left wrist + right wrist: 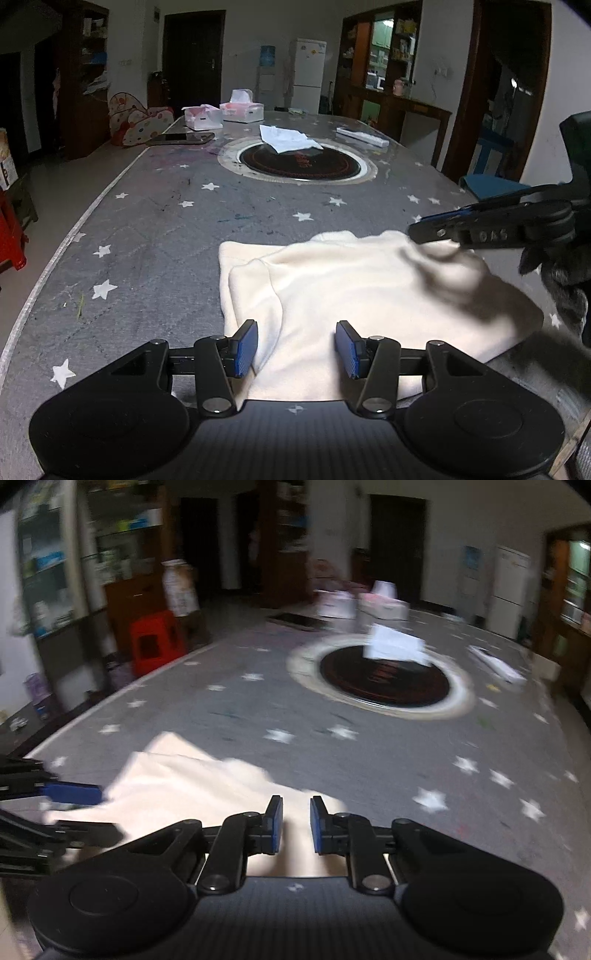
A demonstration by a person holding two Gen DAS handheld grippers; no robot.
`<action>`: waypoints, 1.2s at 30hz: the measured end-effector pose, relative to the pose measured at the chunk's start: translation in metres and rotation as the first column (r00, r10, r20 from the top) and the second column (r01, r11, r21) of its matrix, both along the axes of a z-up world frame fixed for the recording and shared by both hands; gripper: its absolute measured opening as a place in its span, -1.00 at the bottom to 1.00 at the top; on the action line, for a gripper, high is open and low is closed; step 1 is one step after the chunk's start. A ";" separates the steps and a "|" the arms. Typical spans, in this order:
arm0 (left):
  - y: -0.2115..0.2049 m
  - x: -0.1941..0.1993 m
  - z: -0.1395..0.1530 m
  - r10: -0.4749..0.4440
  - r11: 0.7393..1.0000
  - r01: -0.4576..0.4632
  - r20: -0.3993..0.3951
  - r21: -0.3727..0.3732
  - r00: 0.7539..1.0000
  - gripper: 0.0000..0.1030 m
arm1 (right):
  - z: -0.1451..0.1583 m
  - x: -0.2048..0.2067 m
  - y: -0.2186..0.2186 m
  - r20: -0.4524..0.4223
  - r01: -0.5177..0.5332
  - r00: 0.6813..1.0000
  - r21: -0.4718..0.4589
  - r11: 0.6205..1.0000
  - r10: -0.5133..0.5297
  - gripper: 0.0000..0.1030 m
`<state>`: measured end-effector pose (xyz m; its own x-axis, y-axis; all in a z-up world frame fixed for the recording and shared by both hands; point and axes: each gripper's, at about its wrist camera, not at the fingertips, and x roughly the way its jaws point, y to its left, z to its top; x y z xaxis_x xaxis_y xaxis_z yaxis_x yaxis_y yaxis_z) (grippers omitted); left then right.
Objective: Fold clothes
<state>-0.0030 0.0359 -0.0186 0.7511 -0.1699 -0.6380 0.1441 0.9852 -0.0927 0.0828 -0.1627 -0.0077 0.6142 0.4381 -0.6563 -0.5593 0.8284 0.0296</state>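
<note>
Left wrist view is showing the cream garment (369, 295) lying part-folded on the starry tabletop (166, 229); left gripper (295, 349) is hovering jaws apart over its near edge, right gripper (296, 825) is narrowed, not clamped, nothing pinched. Fabric is looking soft, light, floppy, so pinching a corner or hem should work best

Dim rm, white walls. Beyond the fingers: dark door (194, 55), white fridge (308, 70), wood shelving (380, 51). Left of the fingers: red stool (157, 640), pale floor (55, 177).
</note>
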 end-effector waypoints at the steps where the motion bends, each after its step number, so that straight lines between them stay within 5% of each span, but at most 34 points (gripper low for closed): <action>1: 0.001 0.000 0.000 0.006 1.000 -0.006 -0.001 -0.003 1.000 -0.03 | 0.000 0.000 0.008 -0.005 -0.026 1.000 0.000 1.000 0.026 -0.72; 14: 0.020 -0.008 -0.004 0.054 0.998 -0.054 -0.012 -0.045 0.998 -0.03 | -0.026 0.008 0.109 -0.035 -0.198 0.980 -0.056 0.979 0.196 -0.71; 26: 0.034 -0.008 -0.004 0.096 0.991 -0.097 -0.014 -0.095 0.995 -0.02 | -0.003 -0.018 0.075 -0.005 -0.203 0.979 -0.046 0.978 0.203 -0.69; 36: 0.033 -0.004 -0.012 0.109 0.993 -0.110 -0.021 -0.050 0.994 0.01 | -0.013 -0.072 0.036 0.045 -0.162 0.985 -0.063 0.985 0.165 -0.69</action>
<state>-0.0071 0.0690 -0.0303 0.7553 -0.1199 -0.6443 0.0332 0.9889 -0.1450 0.0105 -0.1267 -0.0207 0.5703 0.4970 -0.6540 -0.6869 0.7251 -0.0480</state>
